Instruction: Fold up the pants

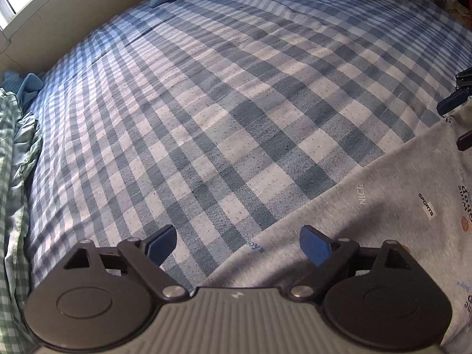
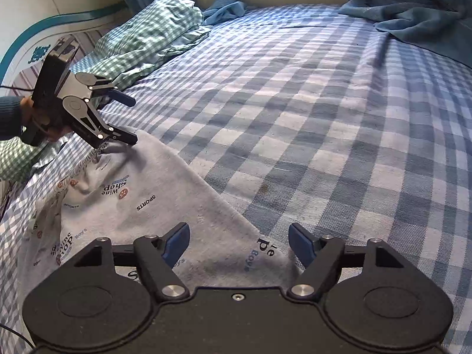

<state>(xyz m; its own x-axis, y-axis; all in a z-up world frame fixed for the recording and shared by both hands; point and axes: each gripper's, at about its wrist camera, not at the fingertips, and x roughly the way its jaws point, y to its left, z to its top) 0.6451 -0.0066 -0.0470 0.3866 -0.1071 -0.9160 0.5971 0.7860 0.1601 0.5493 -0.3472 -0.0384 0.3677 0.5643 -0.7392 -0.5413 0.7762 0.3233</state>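
Observation:
Grey pants (image 2: 153,183) printed with words such as "SPORTS" lie flat on the blue checked bed sheet (image 2: 324,118), also seen as pants (image 1: 383,206) at the lower right of the left wrist view. My left gripper (image 1: 239,243) is open and points down over the pants' far edge, one finger over the sheet and the other over the cloth. From the right wrist view the left gripper (image 2: 129,119) has its lower finger at the pants' frayed corner. My right gripper (image 2: 239,243) is open and straddles the other corner, its pads not pressing the cloth. The right gripper (image 1: 457,121) shows at the right edge.
Green checked bedding (image 2: 147,32) is heaped at the bed's left side, with a teal cloth (image 2: 224,7) behind it. A crumpled blue blanket (image 2: 413,17) lies at the far right. A cream wall (image 1: 67,14) and a window border the bed. A person's sleeve (image 2: 8,118) holds the left gripper.

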